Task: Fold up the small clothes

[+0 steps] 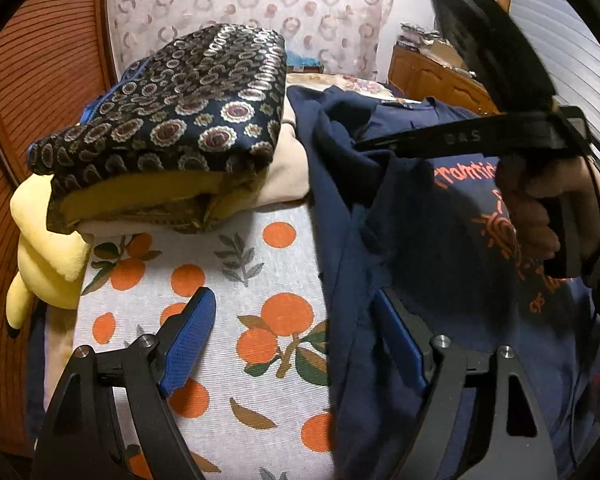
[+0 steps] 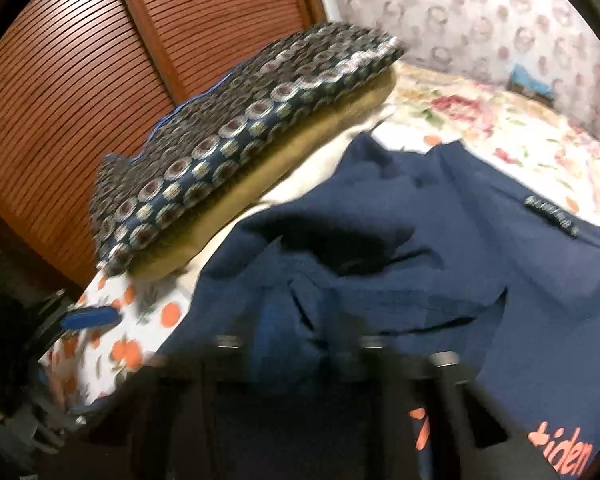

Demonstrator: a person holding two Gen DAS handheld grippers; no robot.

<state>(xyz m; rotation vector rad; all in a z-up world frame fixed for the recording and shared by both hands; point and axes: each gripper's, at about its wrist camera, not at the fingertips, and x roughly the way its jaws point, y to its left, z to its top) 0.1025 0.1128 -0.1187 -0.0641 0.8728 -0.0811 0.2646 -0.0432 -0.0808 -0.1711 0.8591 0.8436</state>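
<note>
Blur, occlusion and edge crops across both wrist views

Right wrist view: right gripper [image 2: 324,344] smeared by motion blur, its fingers just dark streaks, fabric contact unreadable. Navy blue cotton T-shirt with orange print [image 2: 420,248] cut off at the bottom-right edge, lettering partly lost; small woven neck label [image 2: 550,216] too blurred to read. Left wrist view: hand [image 1: 540,208] on the black grip covers part of the shirt's orange print, text incomplete. Folded dark patterned fabric stack [image 1: 172,120] hides most of the beige cloth [image 1: 288,176] below. Yellow plush toy [image 1: 44,256] half hidden at the orange-print sheet's [image 1: 236,280] edge.
</note>
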